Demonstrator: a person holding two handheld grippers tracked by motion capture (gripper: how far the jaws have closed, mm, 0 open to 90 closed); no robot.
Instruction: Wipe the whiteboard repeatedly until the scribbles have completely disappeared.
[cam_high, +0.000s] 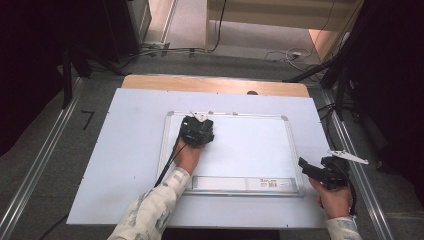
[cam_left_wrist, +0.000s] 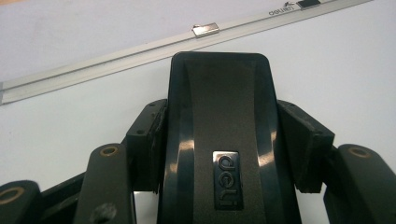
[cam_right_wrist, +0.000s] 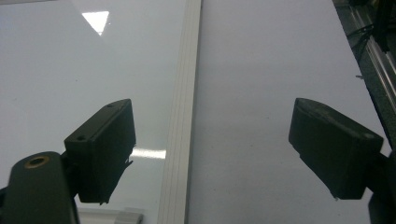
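Left gripper (cam_left_wrist: 219, 140) is clamping its jaws on the black eraser (cam_left_wrist: 219, 121), pressing it on the whiteboard (cam_high: 250, 145) near its far-left corner; right gripper (cam_right_wrist: 212, 154) is holding jaws wide, empty, over the whiteboard's right frame edge.

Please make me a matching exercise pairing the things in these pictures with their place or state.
Things:
1. eraser
2. left gripper
3. right gripper
4. whiteboard

Place or state:
A. open, nothing between its fingers, above the whiteboard's frame
B. lying flat on the table, silver frame, white surface
C. black, clamped between two fingers
D. shut on the eraser, over the board near its far left corner

Pairs: 1-C, 2-D, 3-A, 4-B
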